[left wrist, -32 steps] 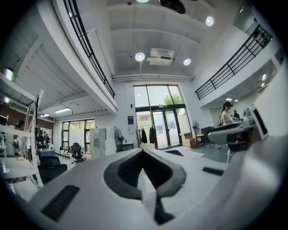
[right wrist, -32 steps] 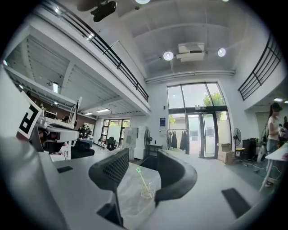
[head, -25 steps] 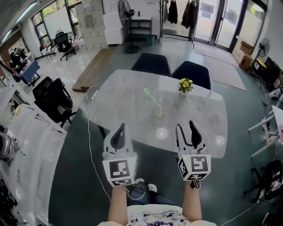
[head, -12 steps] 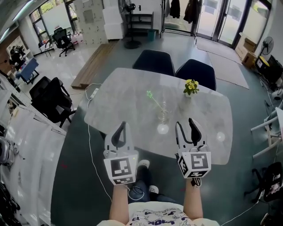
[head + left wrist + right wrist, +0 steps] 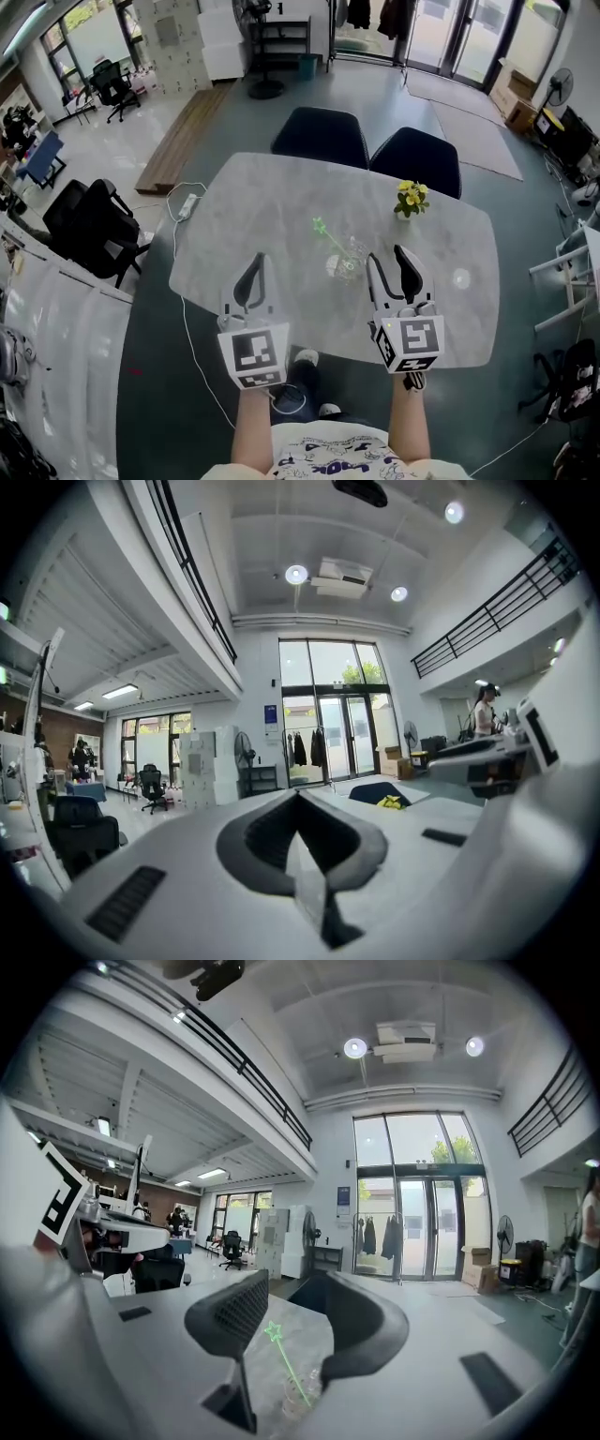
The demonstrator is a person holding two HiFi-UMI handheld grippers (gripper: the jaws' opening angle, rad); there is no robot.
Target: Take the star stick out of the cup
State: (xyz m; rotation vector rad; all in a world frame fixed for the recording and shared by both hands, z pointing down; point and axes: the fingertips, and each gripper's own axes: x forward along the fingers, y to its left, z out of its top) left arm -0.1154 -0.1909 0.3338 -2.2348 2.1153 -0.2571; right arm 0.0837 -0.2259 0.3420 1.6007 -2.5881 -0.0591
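Note:
A clear cup (image 5: 349, 260) stands near the middle of the pale marble table (image 5: 244, 211), with a green star stick (image 5: 328, 234) leaning out of it to the upper left. In the right gripper view the cup (image 5: 298, 1393) and star stick (image 5: 285, 1357) show between the open jaws, some way ahead. My right gripper (image 5: 397, 268) hovers open just right of the cup, holding nothing. My left gripper (image 5: 249, 279) is shut and empty over the table's near edge, left of the cup. The left gripper view shows only its closed jaws (image 5: 298, 829).
A small white pot of yellow flowers (image 5: 410, 199) stands behind the cup to the right. Two dark chairs (image 5: 320, 137) are tucked at the table's far side. A power strip (image 5: 185, 202) lies on the floor at the table's left end. Office chairs (image 5: 90, 223) stand further left.
The table and cup have come closer to me and lower in the head view. Both grippers now reach over the table's near edge, the right one close beside the cup.

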